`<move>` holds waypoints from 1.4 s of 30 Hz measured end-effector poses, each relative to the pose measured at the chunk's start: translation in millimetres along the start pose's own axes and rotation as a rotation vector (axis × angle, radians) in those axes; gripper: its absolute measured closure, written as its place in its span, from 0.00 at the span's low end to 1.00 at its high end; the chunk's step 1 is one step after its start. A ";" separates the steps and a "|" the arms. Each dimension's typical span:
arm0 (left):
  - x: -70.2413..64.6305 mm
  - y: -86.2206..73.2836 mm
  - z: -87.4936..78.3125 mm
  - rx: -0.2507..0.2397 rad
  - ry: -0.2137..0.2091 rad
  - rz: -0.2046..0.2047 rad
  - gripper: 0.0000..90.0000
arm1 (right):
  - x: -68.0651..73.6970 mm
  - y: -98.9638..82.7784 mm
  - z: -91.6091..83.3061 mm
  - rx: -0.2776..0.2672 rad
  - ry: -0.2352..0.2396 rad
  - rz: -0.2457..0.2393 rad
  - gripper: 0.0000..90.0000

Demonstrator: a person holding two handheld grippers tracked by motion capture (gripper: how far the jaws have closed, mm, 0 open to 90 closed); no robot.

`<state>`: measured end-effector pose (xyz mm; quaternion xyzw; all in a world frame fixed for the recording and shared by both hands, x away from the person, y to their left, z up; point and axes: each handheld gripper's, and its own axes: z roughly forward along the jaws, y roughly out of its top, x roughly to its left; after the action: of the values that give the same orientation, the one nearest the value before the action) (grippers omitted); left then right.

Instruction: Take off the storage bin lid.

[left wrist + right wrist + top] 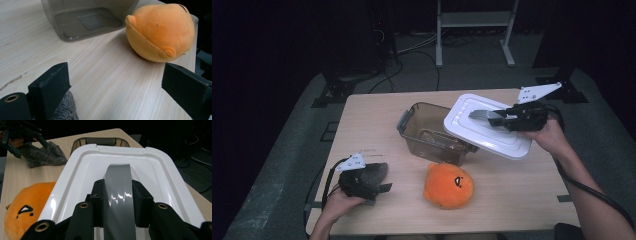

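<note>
One right gripper (498, 118) clamps the white lid's (472, 131) grey handle (118, 192) above the brown container (422, 131), orange plush (448, 185) nearby.

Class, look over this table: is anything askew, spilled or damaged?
Only the lid sits askew: the right gripper clamps its grey handle and holds it tilted, half over the open box. The orange plush and grey cloth lie undisturbed. Nothing looks spilled or damaged.

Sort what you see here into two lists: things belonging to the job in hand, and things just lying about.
In the job: lid, held by its grey handle in the right gripper; box.

Lying about: orange plush; grey cloth by the open left gripper.
</note>
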<state>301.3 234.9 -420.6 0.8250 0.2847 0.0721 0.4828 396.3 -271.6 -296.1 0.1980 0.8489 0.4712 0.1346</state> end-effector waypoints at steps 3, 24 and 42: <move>0.0 0.1 -0.2 -0.001 0.000 0.000 0.08 | 1.0 -2.7 -3.5 -0.002 -0.004 0.000 0.73; -0.8 -0.6 -2.2 -0.003 0.006 0.005 0.08 | 11.2 -40.1 -43.2 -0.023 -0.034 0.034 0.73; -1.3 0.1 -4.4 -0.014 0.010 0.004 0.08 | 15.6 -72.3 -61.5 -0.030 -0.028 0.061 0.73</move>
<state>298.5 237.5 -418.0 0.8217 0.2851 0.0790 0.4871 341.9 -344.8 -326.5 0.2285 0.8332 0.4851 0.1350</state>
